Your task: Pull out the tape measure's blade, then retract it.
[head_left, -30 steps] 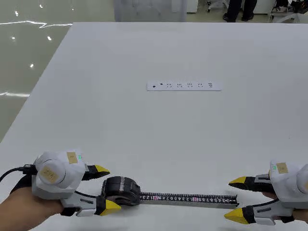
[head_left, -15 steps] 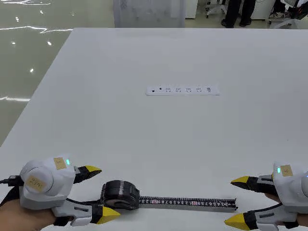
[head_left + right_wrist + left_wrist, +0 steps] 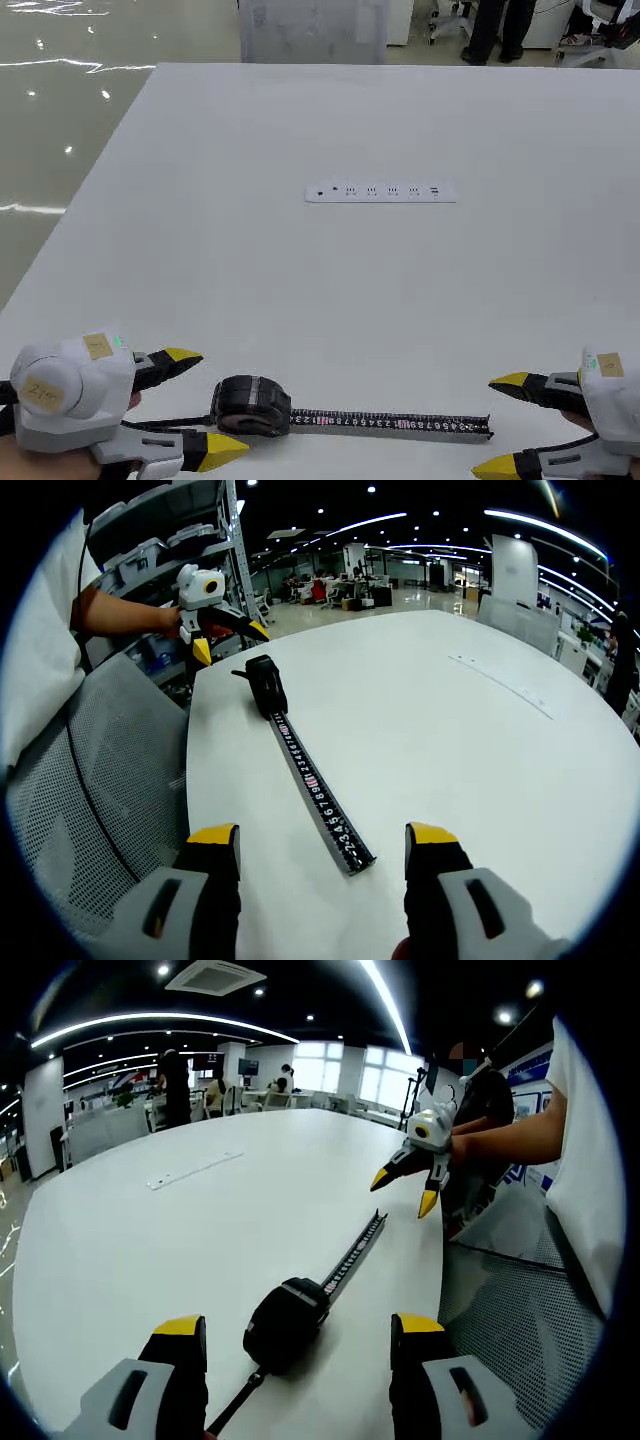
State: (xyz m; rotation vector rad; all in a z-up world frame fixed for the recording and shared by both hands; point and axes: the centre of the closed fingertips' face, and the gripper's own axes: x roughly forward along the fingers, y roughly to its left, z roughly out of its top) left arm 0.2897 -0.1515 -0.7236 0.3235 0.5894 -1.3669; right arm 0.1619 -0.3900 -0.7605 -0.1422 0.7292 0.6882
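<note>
Scale numerals, on tape measure's blade (image 3: 316,783)

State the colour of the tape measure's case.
The case is black; the left gripper view shows it best.

Left gripper (image 3: 205,403): jaws spread wide, tips pointing right; right gripper (image 3: 498,425): jaws spread wide, tips pointing left. Both held low, facing each other, well apart.

A white power strip (image 3: 380,192) lies flat near the middle of the white table (image 3: 200,280), sockets facing up. A glossy floor (image 3: 50,120) with light reflections runs along the table's left edge. Beyond the table's far edge stand a person's dark-trousered legs (image 3: 492,25). A grey mesh chair (image 3: 90,770) sits at the table's near edge.
</note>
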